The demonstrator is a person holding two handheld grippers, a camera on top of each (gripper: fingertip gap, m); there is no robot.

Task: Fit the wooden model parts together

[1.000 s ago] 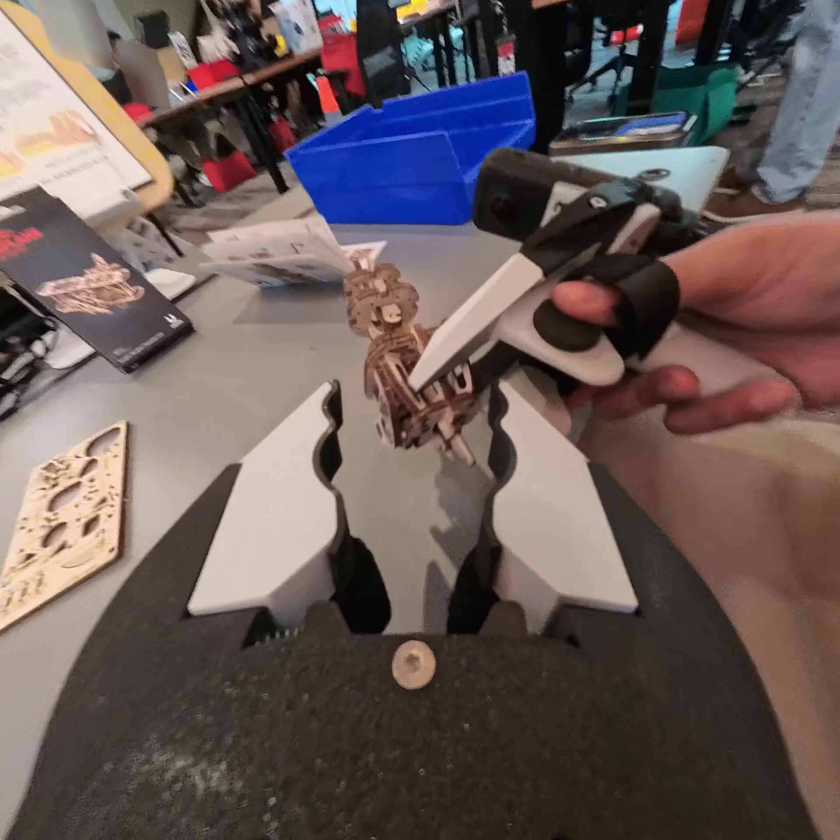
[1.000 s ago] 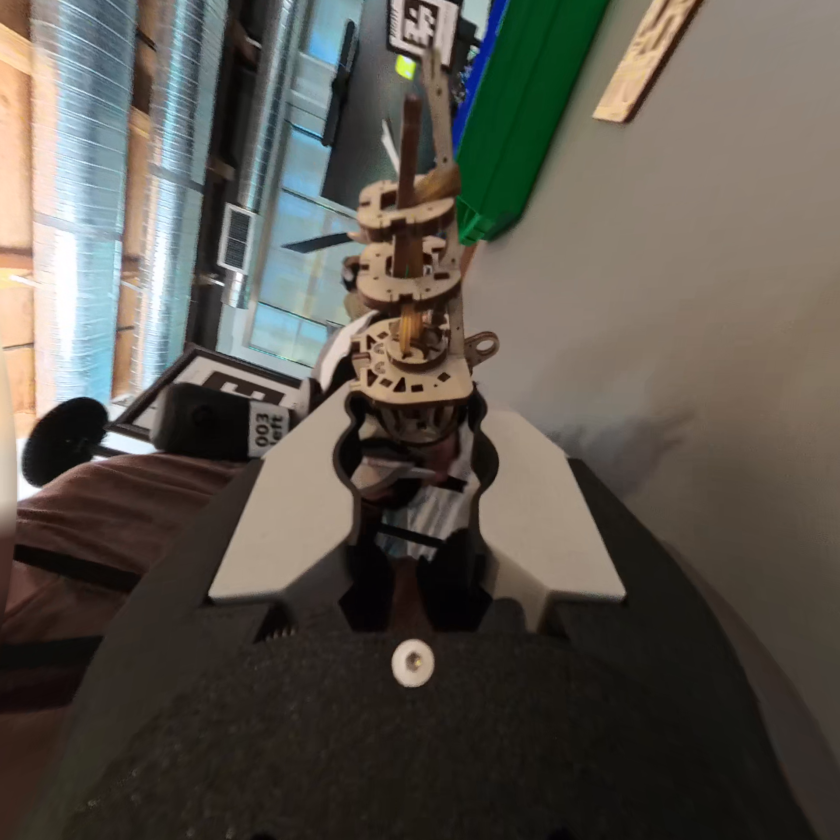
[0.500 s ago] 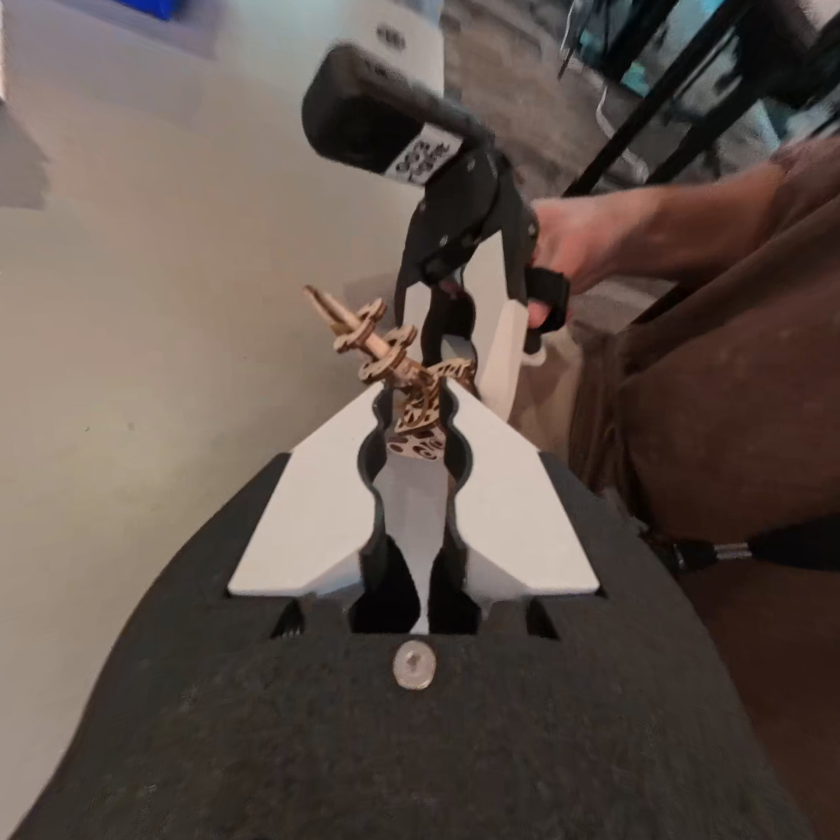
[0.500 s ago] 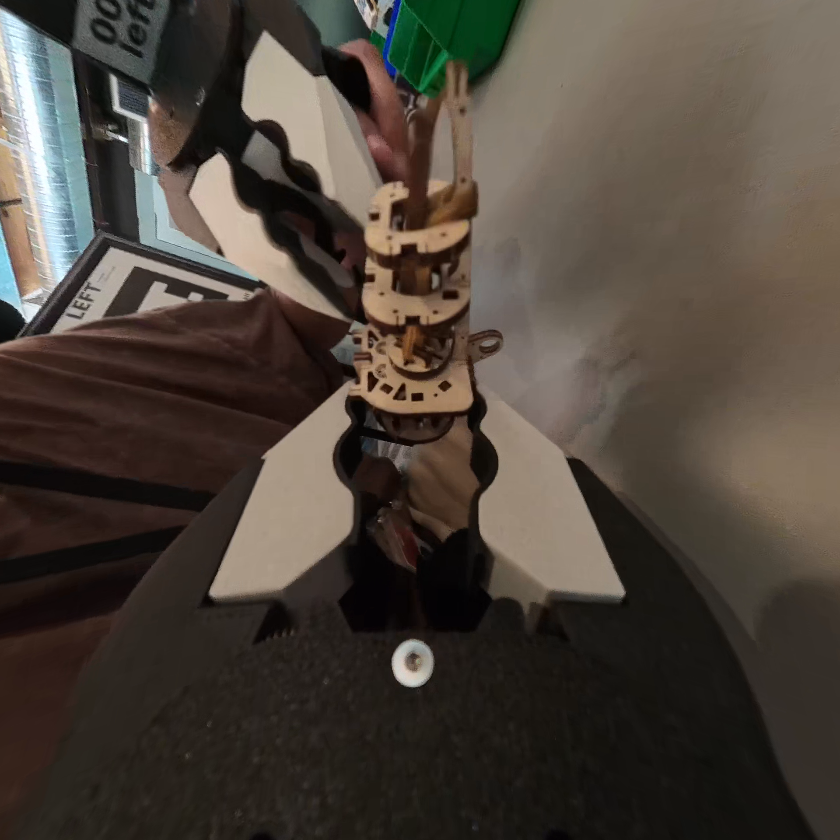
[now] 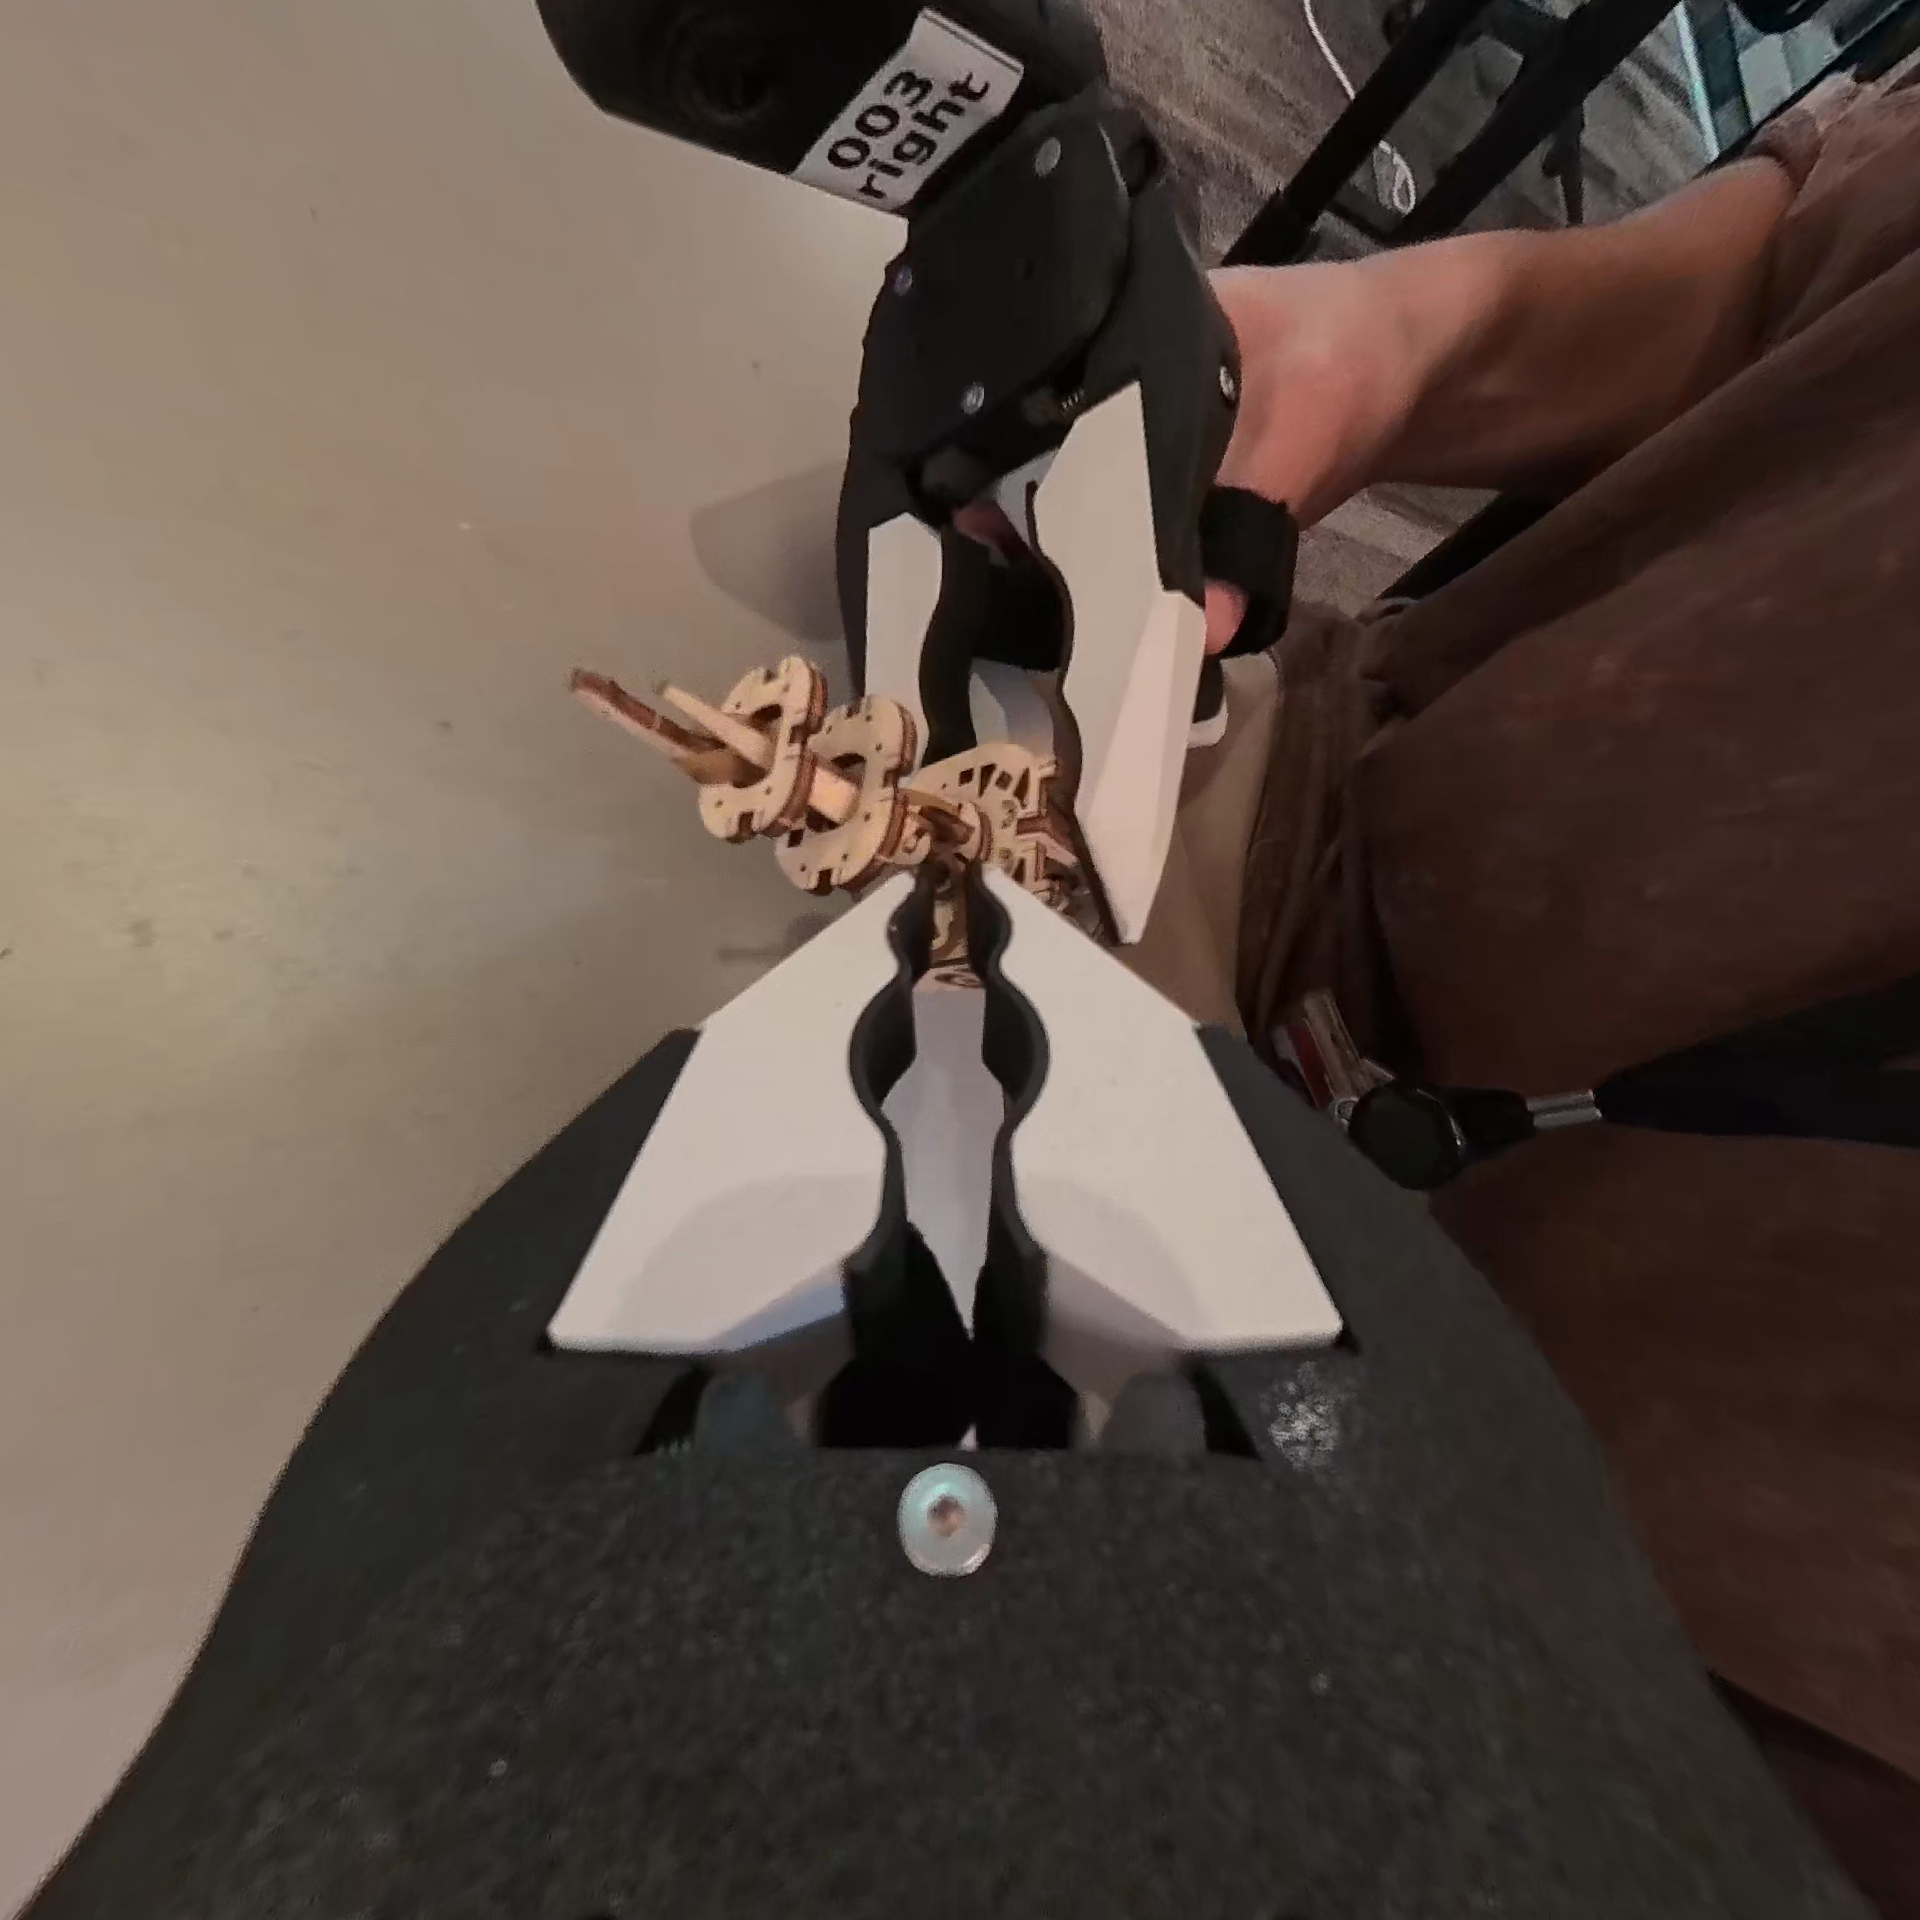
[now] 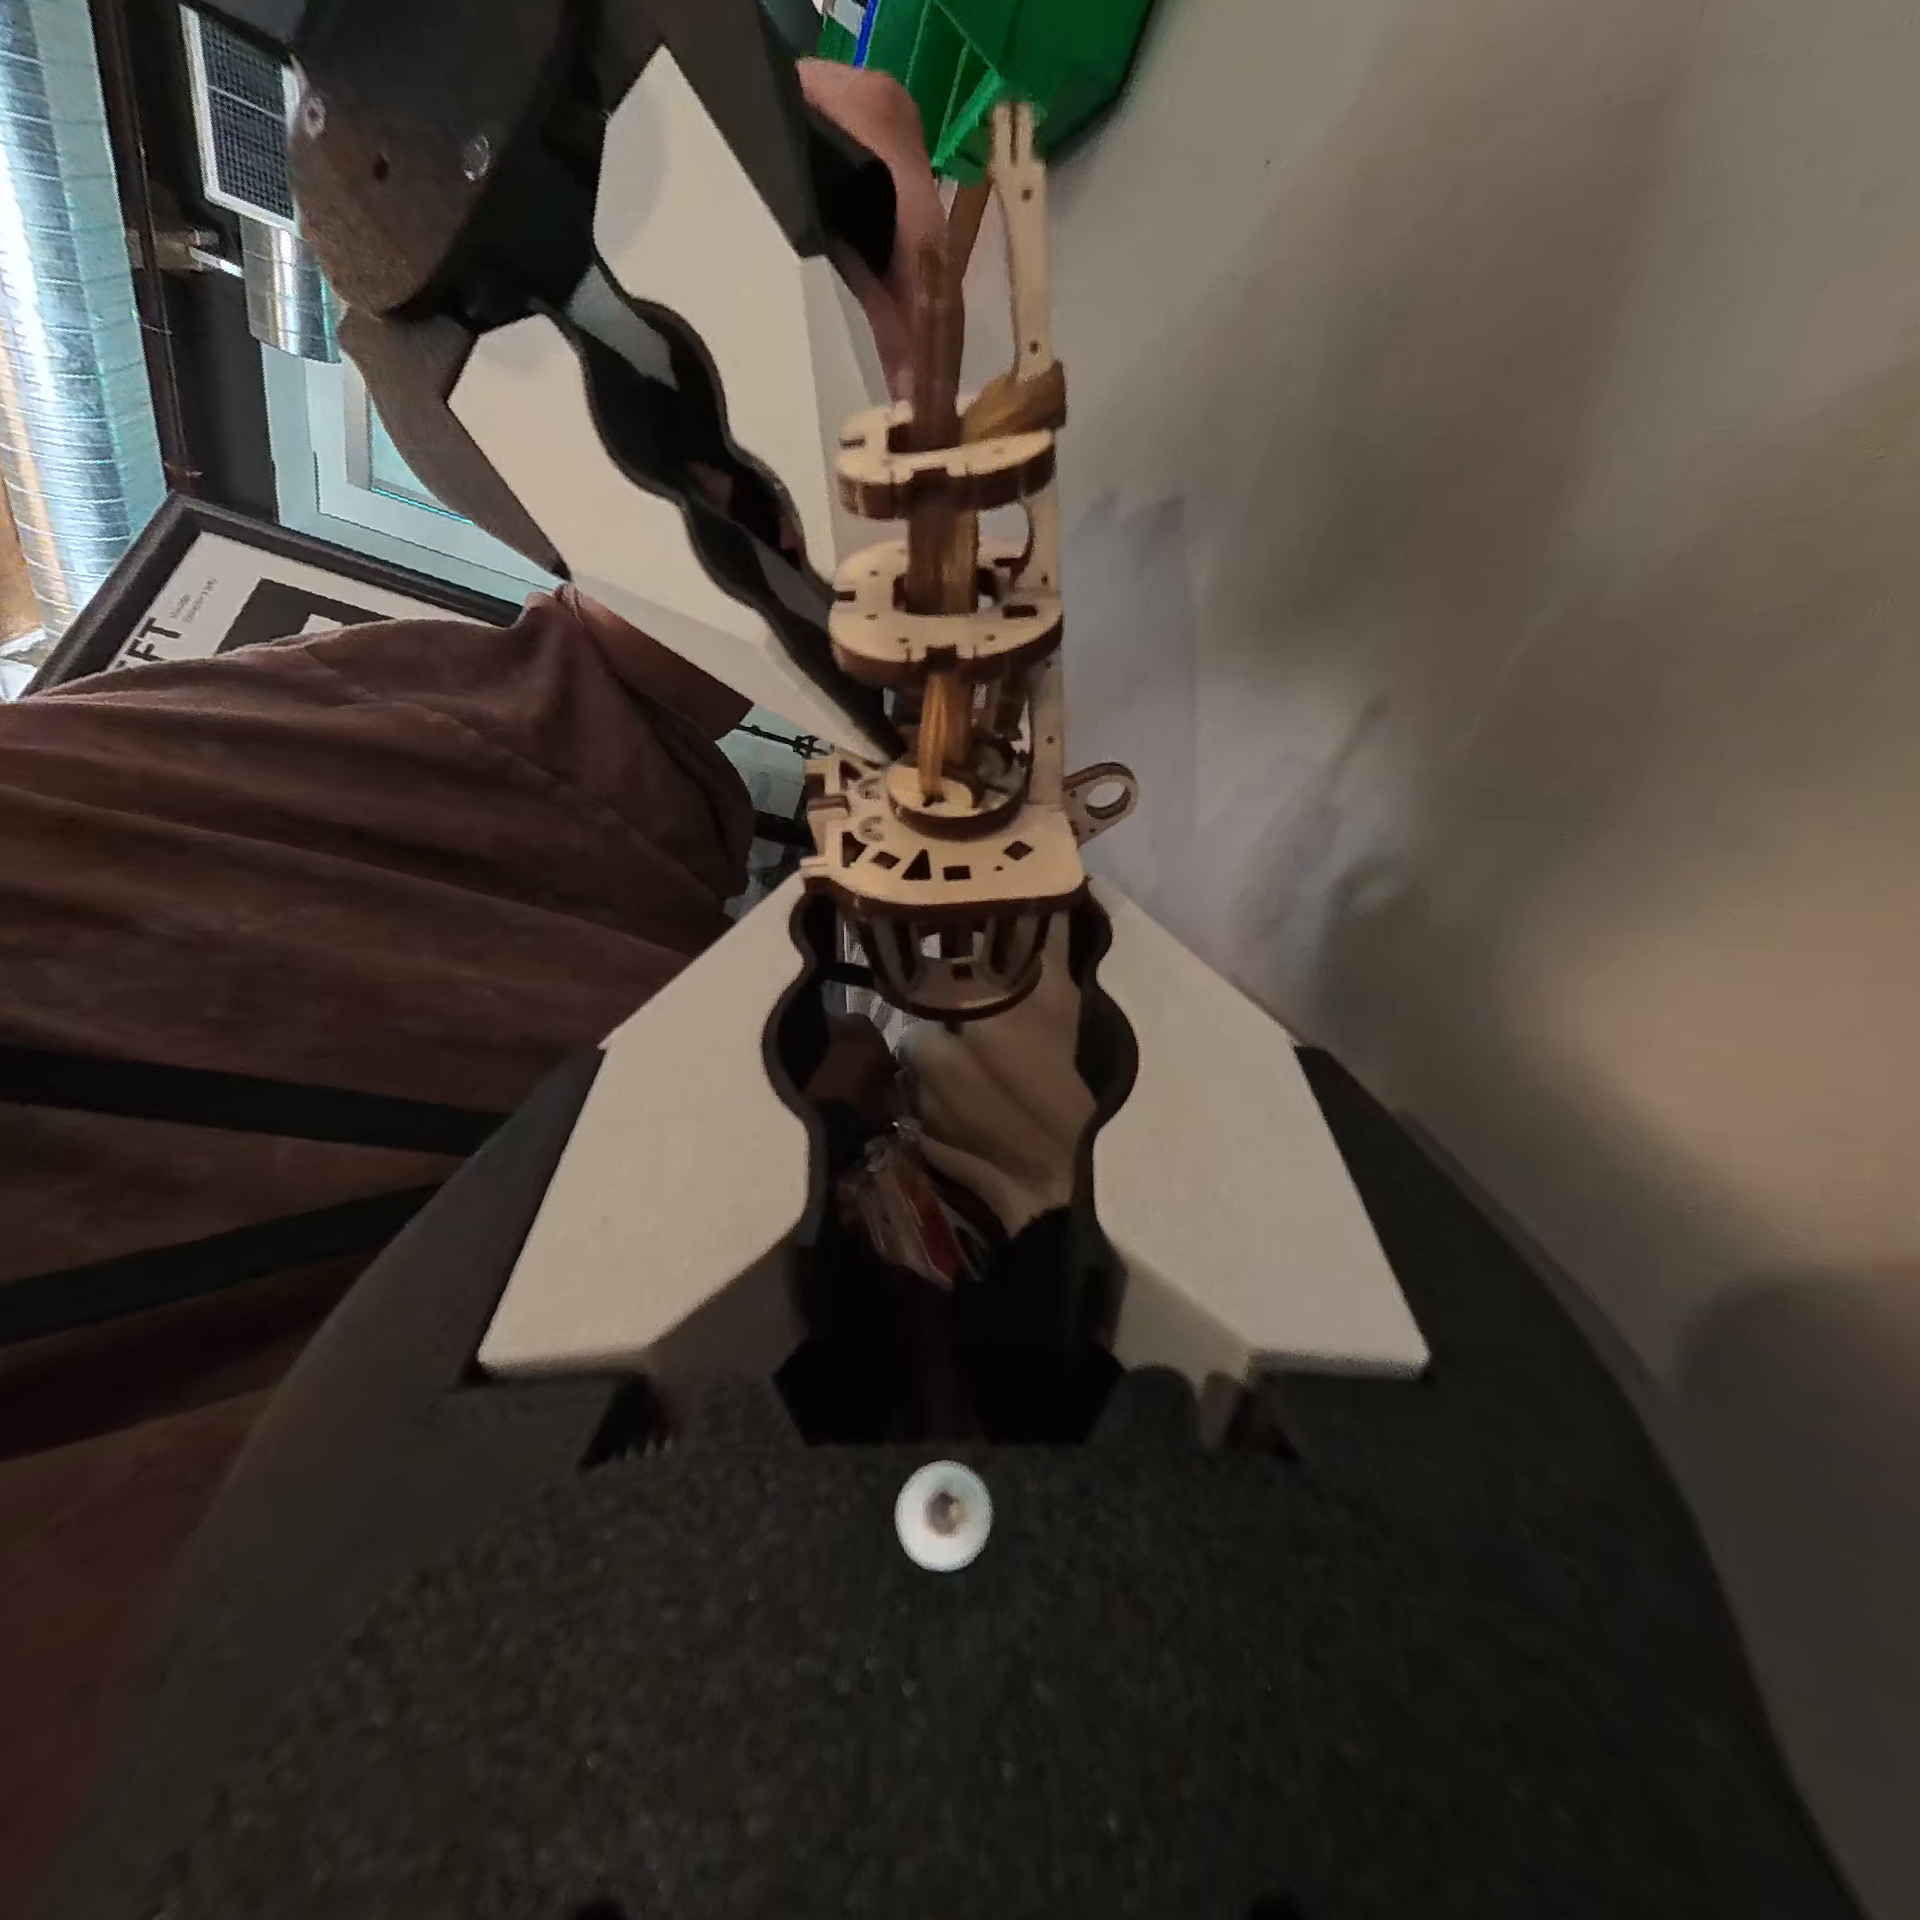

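both claws grip the wooden model [image 5: 873,790] above the table [image 5: 312,520].

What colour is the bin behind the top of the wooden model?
Green; the bin shows best in the right wrist view, behind the wooden model.

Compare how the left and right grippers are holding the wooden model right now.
The right gripper grips the model by its cage-like base, jaws spread fairly wide; the left gripper pinches a thin part with its jaws nearly closed.
The model's long axis runs straight out from the right gripper, but crosswise to the left gripper.
The left gripper's tips meet the model just above its base plate, next to the right gripper.
Both are closed on the model, held off the table.
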